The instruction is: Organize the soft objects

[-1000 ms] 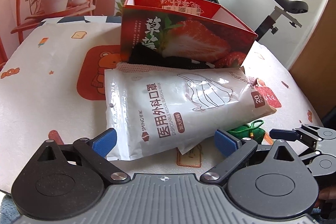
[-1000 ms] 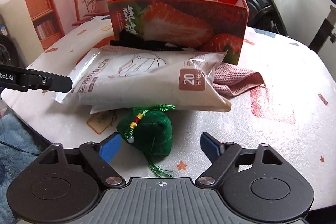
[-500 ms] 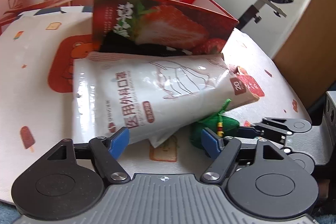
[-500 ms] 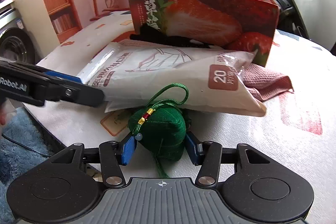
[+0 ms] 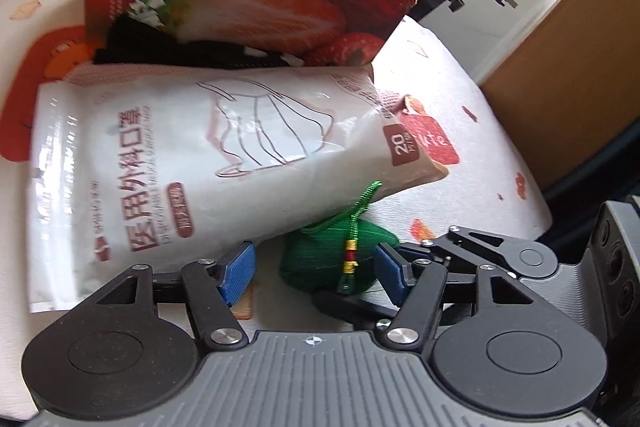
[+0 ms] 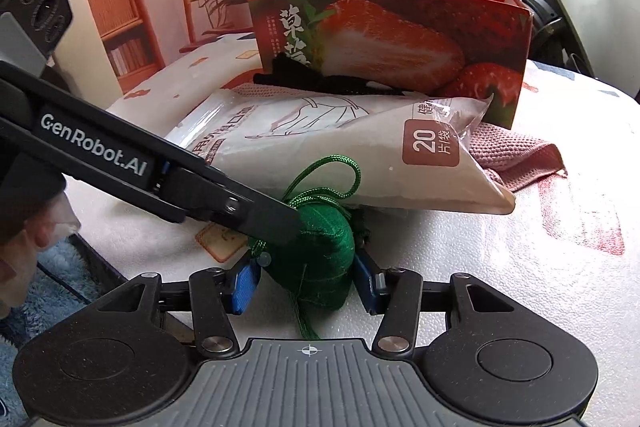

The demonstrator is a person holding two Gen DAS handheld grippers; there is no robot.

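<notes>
A green stuffed pouch (image 6: 320,259) with a cord loop lies on the table in front of a white mask bag (image 6: 340,155). My right gripper (image 6: 306,285) is shut on the pouch, with both blue pads pressed against its sides. In the left wrist view the green pouch (image 5: 332,259) sits between the fingers of my left gripper (image 5: 314,277). These jaws are closing, and the left pad (image 5: 238,275) stands clear of the pouch. One left finger (image 6: 256,211) reaches in from the left and meets the pouch's top.
A red strawberry box (image 6: 400,43) stands open-topped behind the white mask bag (image 5: 200,163). A black cloth (image 5: 180,51) and a pink towel (image 6: 516,155) lie at its foot. The table edge (image 5: 536,211) is close on the right, with an exercise bike beyond.
My right gripper closed on the green pouch. My left gripper swung right and down until the pouch lay between its fingers, and its jaws narrowed.
</notes>
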